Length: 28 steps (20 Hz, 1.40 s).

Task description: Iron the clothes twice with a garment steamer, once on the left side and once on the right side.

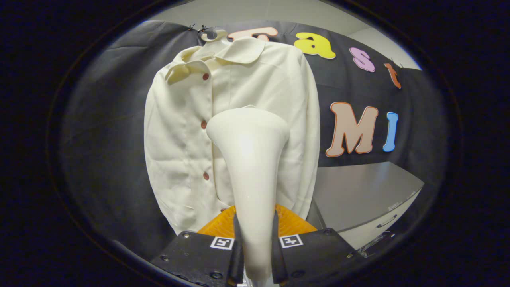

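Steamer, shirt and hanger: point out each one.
Steamer (249,159): gripper view, point on its flared neck, held between the tongs (255,255).
Shirt (179,131): gripper view, point on the front panel beside the buttons.
Hanger (210,36): gripper view, point on its hook.

This is a staged recording booth, not a lived-in room. A black cloth wall (103,119) is stretched as a backdrop, pinned up by small clips (198,28) at its top edge, with a plain pale ceiling (255,12) above it. A cream shirt (187,131) hangs on a hanger (210,36) straight against the cloth, like a set piece. To the right stands a bare grey tabletop (358,191) with a handled drawer (386,221) in its front, more like office or lab furniture than a home's.
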Available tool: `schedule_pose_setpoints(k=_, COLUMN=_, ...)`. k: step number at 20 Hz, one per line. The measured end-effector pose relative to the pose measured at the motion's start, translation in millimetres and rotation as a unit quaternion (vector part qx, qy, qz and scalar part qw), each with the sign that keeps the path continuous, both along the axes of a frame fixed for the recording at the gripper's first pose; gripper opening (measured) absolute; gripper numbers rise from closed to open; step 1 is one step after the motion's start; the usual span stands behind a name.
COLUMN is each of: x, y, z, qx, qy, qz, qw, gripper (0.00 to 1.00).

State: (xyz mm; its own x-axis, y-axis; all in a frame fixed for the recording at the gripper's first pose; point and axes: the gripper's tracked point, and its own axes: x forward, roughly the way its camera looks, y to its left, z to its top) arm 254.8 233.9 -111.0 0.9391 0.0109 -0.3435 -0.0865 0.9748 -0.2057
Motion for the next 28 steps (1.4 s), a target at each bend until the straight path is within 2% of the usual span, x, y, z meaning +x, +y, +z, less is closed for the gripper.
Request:
schedule_pose_setpoints(k=18, x=-36.4, y=-55.7, z=-162.8, qx=-0.015, qy=0.112, qz=-0.055, qw=0.992, gripper=0.28)
schedule_pose_setpoints(k=24, x=-71.6, y=-64.0, z=-197.2, qx=-0.006, qy=0.136, qz=-0.069, qw=0.988, gripper=0.28)
schedule_pose_setpoints(k=28, x=-98.6, y=-69.8, z=-199.2, qx=-0.002, qy=0.14, qz=-0.078, qw=0.987, gripper=0.28)
